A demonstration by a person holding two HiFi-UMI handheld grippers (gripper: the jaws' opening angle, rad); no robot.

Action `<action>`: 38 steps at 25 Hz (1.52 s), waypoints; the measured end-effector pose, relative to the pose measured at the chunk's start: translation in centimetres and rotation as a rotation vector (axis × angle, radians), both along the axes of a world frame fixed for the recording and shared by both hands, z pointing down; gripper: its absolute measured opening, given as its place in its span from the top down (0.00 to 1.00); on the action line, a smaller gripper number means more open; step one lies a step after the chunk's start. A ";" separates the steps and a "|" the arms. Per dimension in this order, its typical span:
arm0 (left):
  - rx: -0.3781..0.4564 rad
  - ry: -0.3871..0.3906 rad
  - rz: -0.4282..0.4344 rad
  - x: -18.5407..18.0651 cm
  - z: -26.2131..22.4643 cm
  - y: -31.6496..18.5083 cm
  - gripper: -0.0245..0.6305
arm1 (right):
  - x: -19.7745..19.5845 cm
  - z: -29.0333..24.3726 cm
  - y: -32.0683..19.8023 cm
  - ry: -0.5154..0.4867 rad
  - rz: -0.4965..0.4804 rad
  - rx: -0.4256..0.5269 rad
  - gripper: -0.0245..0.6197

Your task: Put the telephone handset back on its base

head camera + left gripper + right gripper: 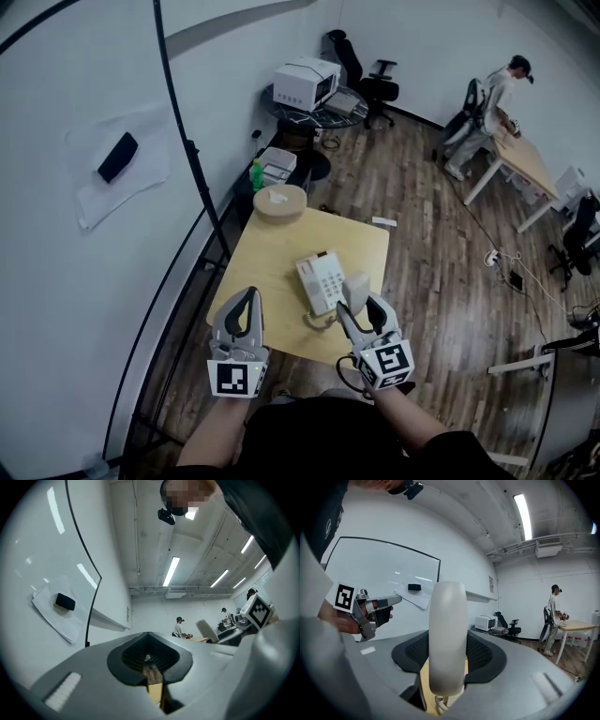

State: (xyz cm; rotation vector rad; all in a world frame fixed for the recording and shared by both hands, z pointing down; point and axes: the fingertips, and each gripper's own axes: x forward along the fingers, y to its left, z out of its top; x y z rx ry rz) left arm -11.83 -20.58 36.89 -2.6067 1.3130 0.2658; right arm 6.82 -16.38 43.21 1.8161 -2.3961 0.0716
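From the head view, the telephone base lay on the wooden worktop. The handset stood upright just right of the base, off its cradle, gripped by the right tongs. Its coiled cord curled at the near edge of the base. The left tongs hovered left of the base, over the worktop's near corner.

In the left gripper view, the left tongs were closed tip to tip, with nothing between them.

In the right gripper view, the right tongs stood wide, both pads pressed against the sides of the upright handset.
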 end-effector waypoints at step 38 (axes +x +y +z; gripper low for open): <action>-0.091 -0.051 -0.034 3.1 8.1 -3.1 0.96 | 1.1 22.1 -17.4 0.049 -0.057 -0.409 0.62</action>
